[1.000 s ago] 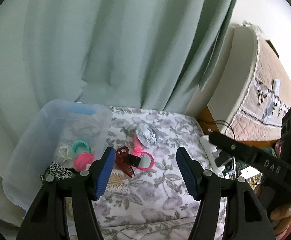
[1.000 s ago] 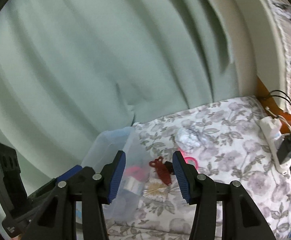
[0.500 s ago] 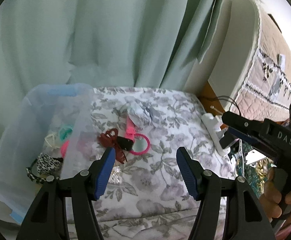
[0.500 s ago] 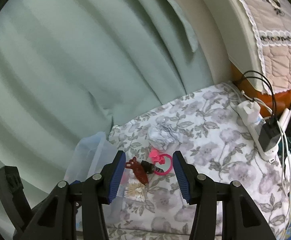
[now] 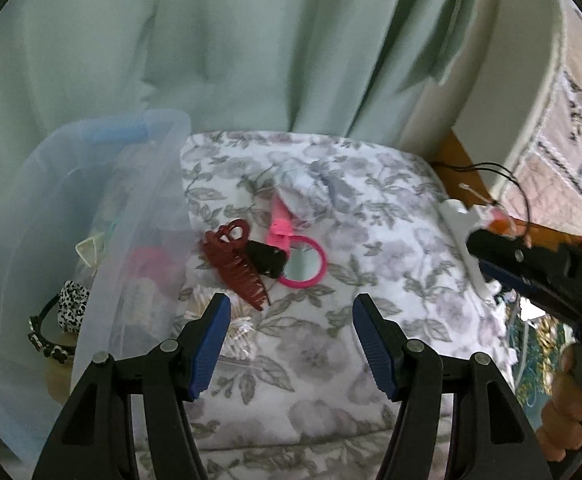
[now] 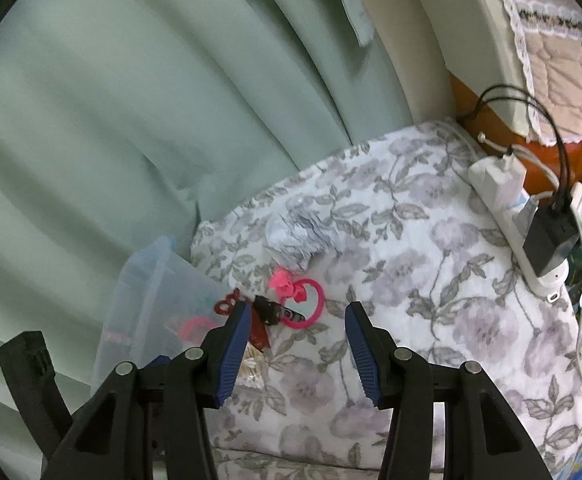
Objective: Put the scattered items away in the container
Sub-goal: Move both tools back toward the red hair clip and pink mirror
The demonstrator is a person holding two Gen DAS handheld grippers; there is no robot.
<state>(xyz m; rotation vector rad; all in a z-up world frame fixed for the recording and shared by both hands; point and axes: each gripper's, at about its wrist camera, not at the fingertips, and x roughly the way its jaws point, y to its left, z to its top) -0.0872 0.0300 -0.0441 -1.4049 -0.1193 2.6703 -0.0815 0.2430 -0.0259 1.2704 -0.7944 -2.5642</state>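
Observation:
On the floral bedspread lie a dark red claw clip [image 5: 233, 262], a small black clip [image 5: 265, 258], a pink hand mirror [image 5: 299, 254] and a pale crumpled scrunchie [image 5: 307, 190]. A packet of cotton swabs [image 5: 237, 326] shows beside the left finger. The clear plastic bin [image 5: 43, 220] stands at the left with a pink hair tie [image 5: 149, 260] and a spotted headband [image 5: 67, 310] inside. My left gripper [image 5: 287, 322] hovers open just short of the clips, nothing between its fingers. My right gripper [image 6: 295, 330] is also open above the bedspread, the mirror [image 6: 305, 304] and claw clip [image 6: 251, 320] just beyond it.
A green curtain [image 5: 211, 48] hangs behind the bed. A white power strip [image 6: 523, 236] with a black charger and cables lies at the bedspread's right edge, next to an upright mattress [image 6: 539, 32]. A hand [image 5: 567, 412] holds the right gripper's black body at the right of the left wrist view.
Both grippers have sunk and tipped downward toward the bedspread, so the clips and mirror now look larger and nearer. The jaws kept the same width.

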